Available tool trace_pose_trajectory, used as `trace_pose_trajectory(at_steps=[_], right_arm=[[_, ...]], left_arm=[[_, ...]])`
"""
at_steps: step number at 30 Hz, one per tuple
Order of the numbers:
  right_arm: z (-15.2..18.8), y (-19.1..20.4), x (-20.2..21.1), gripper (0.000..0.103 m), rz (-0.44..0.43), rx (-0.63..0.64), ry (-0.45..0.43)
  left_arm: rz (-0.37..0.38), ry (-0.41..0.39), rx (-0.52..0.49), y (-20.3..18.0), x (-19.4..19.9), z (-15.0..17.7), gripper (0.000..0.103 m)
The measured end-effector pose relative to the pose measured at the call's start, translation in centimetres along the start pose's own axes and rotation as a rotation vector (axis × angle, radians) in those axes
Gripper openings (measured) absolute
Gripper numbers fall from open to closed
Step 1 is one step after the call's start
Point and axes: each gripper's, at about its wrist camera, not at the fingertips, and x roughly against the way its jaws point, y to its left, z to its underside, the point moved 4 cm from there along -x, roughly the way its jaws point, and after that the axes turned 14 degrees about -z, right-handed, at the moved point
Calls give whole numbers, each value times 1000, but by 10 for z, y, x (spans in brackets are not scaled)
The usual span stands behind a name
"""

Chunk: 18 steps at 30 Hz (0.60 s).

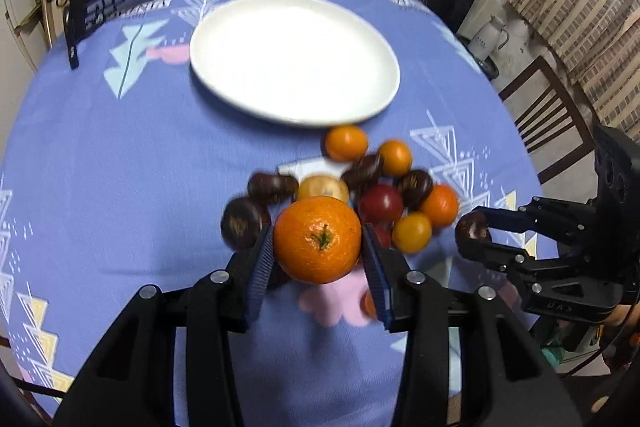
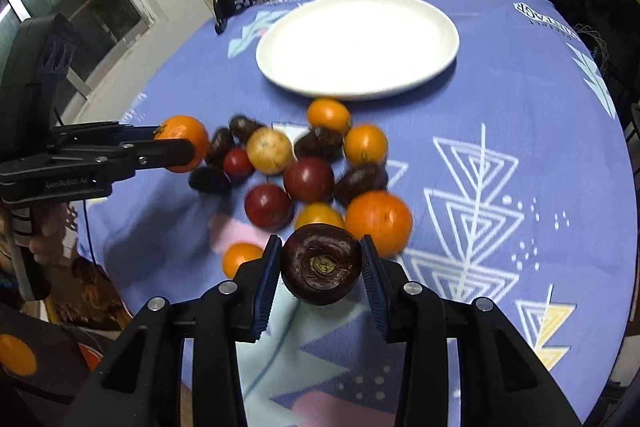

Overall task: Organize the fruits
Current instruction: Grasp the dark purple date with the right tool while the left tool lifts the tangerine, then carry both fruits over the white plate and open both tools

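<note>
Purple cloth with pale triangle prints covers the round table [image 1: 120,155], the largest thing in both views. Far from the grippers, a white plate [image 1: 294,57] lies bare on the cloth. Between the plate and the grippers sits the loose pile of fruit [image 2: 312,163]: small oranges, dark red tomatoes, a yellowish one and dark brown chestnut-like pieces, most touching one another. The left gripper [image 1: 318,255] is clamped on a mandarin [image 1: 318,239], stem facing the camera, held at the pile's near edge. The right gripper [image 2: 320,271] is clenched on a dark brown round fruit [image 2: 320,263], at the near side of the pile.
</note>
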Motion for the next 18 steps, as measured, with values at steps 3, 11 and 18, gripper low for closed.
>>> trace_pose_trajectory(at_steps=[3, 11, 18], right_arm=[[-26, -1, 6, 40, 2, 26, -41], [-122, -21, 2, 40, 17, 61, -156], [-168, -59, -37, 40, 32, 4, -158]], left_arm=[[-9, -26, -5, -5, 0, -26, 43], [-72, -68, 5, 2, -24, -106, 43], [-123, -6, 42, 8, -73, -148, 43]])
